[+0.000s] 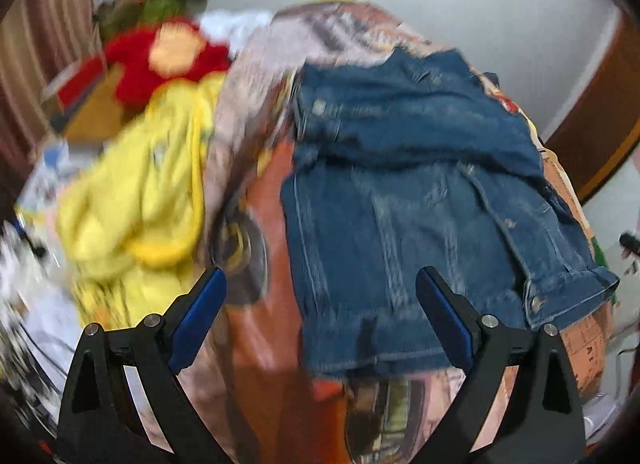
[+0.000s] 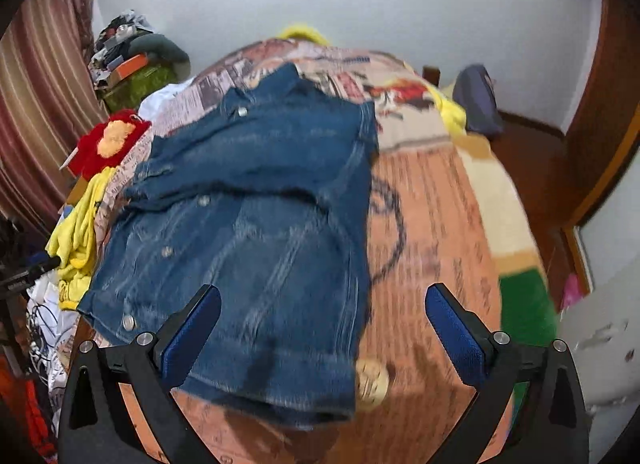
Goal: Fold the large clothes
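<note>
A blue denim jacket [image 1: 416, 208] lies partly folded on a bed with a printed orange cover [image 1: 276, 304]. Its sleeves are folded across the upper part. My left gripper [image 1: 320, 288] is open and empty, hovering just above the jacket's near hem. The jacket also shows in the right wrist view [image 2: 256, 240], on the left half of the bed cover [image 2: 436, 224]. My right gripper [image 2: 323, 304] is open and empty above the jacket's near right edge.
A yellow garment [image 1: 136, 200] and a red one [image 1: 160, 64] lie in a heap left of the jacket. Boxes and clutter [image 2: 132, 64] stand by the striped curtain [image 2: 36, 112]. A wooden door frame [image 2: 600, 144] is on the right.
</note>
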`<state>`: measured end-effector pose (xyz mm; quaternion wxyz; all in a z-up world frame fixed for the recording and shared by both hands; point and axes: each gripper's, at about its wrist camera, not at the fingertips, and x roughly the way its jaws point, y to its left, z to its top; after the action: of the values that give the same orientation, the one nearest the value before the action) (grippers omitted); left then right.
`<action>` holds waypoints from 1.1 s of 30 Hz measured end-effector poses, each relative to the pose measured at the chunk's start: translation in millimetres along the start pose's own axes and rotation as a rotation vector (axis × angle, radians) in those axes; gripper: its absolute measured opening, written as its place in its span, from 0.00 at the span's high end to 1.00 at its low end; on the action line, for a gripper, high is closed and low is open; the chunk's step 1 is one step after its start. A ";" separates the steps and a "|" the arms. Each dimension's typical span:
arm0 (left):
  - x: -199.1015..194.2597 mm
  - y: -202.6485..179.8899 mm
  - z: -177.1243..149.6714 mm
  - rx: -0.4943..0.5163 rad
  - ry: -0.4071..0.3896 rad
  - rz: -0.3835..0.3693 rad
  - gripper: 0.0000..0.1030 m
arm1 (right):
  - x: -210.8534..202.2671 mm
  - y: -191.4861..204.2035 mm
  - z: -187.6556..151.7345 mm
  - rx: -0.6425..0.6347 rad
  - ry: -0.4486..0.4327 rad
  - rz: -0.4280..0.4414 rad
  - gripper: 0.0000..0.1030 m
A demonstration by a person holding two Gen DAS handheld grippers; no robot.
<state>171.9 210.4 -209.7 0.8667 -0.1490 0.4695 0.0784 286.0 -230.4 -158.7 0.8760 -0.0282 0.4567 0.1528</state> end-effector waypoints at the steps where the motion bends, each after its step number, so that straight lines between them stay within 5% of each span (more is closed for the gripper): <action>1: 6.7 5.4 -7.9 -0.034 0.024 -0.023 0.07 | 2.4 -2.6 -4.8 0.019 0.011 0.009 0.01; 9: 45.8 10.1 -42.3 -0.135 0.155 -0.137 0.10 | 24.4 -16.7 -31.7 0.124 0.114 0.094 0.04; 14: 60.2 1.0 -50.7 -0.136 0.198 -0.185 0.30 | 35.9 -19.8 -42.9 0.193 0.170 0.170 0.36; 18: 56.2 -3.4 -51.2 -0.109 0.187 -0.169 0.36 | 38.8 -16.0 -47.5 0.201 0.167 0.187 0.54; 23: 48.3 -0.5 -46.1 -0.075 0.160 -0.117 0.74 | 36.9 -16.2 -43.0 0.198 0.137 0.195 0.78; 33: 21.1 -14.1 -3.2 -0.024 0.021 -0.129 0.89 | 25.0 -1.9 -5.0 0.096 0.038 0.232 0.85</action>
<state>184.8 196.0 -226.5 0.8632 -0.1903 0.4669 0.0267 296.0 -227.2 -182.0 0.8438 0.0641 0.4804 0.2307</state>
